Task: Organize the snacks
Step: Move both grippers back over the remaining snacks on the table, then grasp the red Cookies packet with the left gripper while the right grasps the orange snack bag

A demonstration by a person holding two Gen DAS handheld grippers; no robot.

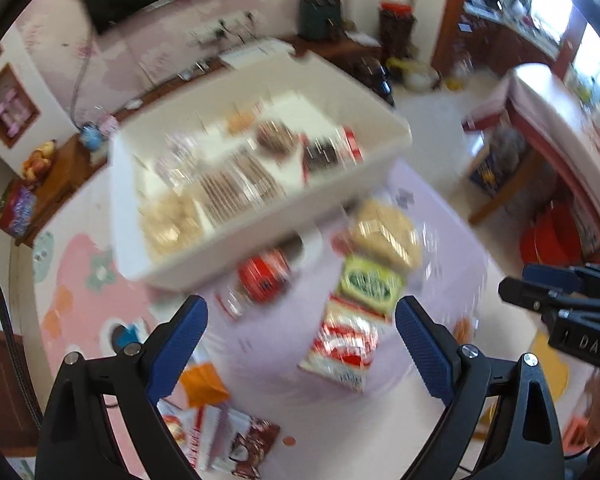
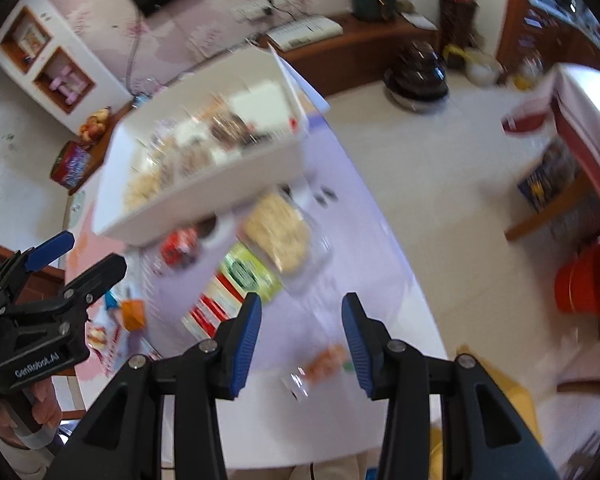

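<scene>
While both views are smeared by motion blur, the white plastic bin (image 1: 236, 248) is plain enough — a deep rectangular box on the far part of the tabletop (image 1: 300, 412), which wears a smooth pale lilac cover. Inside the bin lie rows of wrapped snacks: pale crumbly biscuits at one end, ribbed brown wafers in the middle, dark chocolate-coloured pieces and a red-and-white pack toward the other end; their labels cannot be read. Just outside its near wall lie loose snacks: a red can-like pack (image 1: 264, 276), a clear bag of beige crackers (image 1: 386, 234), a yellow-green packet (image 1: 370, 282) touching it, and a red-and-white striped packet (image 1: 346, 342) next in line. An orange wrapper (image 1: 202, 384) and a brown-and-white pouch (image 1: 246, 446) lie nearer the left tool (image 1: 300, 344), whose blue ribbed pads stand wide apart with nothing between them. The right tool (image 2: 302, 344) is likewise released, its pads apart over bare cover beside a small orange snack in clear wrap (image 2: 324, 362) — not gripping it. Each tool shows at the edge of the other's view.
</scene>
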